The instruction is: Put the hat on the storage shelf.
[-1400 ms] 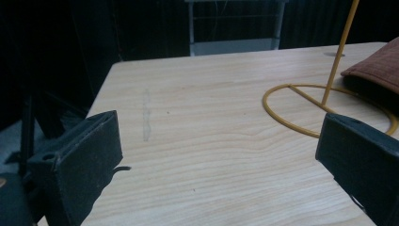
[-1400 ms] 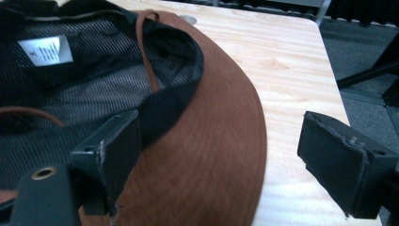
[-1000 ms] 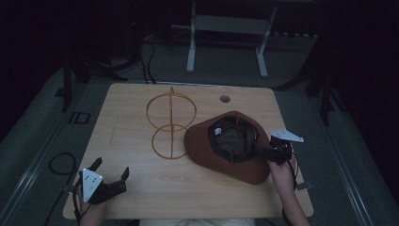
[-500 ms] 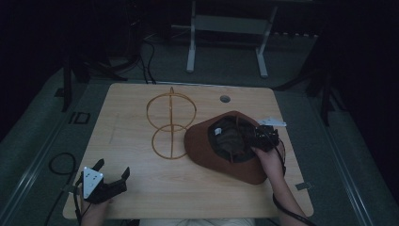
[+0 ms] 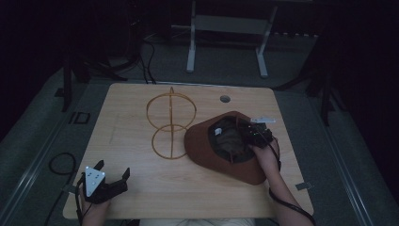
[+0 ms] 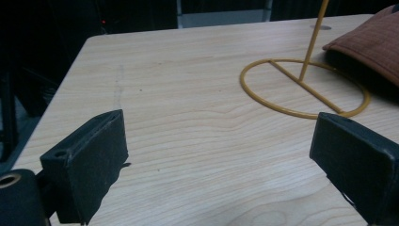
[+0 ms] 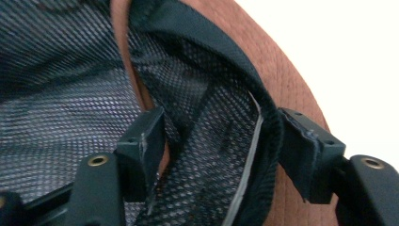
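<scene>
A brown brimmed hat (image 5: 207, 155) lies upside down on the right half of the wooden table (image 5: 141, 197), its dark mesh lining (image 7: 70, 117) facing up. My right gripper (image 5: 243, 134) reaches over the hat's right rim. In the right gripper view its jaws (image 7: 221, 136) straddle a fold of lining and the edge band, one inside the crown and one over the brim (image 7: 282, 70). They have just been closing and still stand apart. A yellow wire hat stand (image 5: 171, 120) rises left of the hat. My left gripper (image 5: 113, 168) rests open near the front left corner, nothing between its jaws (image 6: 219, 141).
The stand's ring base (image 6: 301, 89) touches the hat's brim (image 6: 371, 42). A round cable hole (image 5: 225, 99) sits near the table's far edge. A grey metal frame (image 5: 226, 28) stands on the floor behind, and cables (image 5: 59, 165) lie left of the table.
My right hand has moved left from beside the hat's right edge onto its rim, dipping a little, and its jaws have narrowed around the lining. The left gripper has stayed put.
</scene>
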`<move>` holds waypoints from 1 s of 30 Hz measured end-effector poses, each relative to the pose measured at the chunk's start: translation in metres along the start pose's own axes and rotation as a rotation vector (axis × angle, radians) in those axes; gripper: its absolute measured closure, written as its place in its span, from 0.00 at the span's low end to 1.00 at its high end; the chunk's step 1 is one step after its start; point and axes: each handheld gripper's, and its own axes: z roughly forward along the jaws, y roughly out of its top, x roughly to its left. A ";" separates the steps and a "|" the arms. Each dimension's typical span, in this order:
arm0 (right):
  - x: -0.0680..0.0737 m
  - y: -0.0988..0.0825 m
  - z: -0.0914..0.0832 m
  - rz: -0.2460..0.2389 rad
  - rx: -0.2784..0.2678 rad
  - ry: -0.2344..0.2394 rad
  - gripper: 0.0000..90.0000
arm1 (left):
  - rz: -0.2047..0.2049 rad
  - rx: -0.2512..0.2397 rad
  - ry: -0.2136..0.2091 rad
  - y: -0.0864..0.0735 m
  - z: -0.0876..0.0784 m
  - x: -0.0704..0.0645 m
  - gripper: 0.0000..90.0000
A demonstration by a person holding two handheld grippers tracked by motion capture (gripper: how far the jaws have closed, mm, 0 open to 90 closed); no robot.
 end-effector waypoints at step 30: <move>-0.003 0.014 -0.054 0.063 -0.255 -0.158 0.93 | 0.008 -0.053 0.020 0.001 -0.003 0.003 0.06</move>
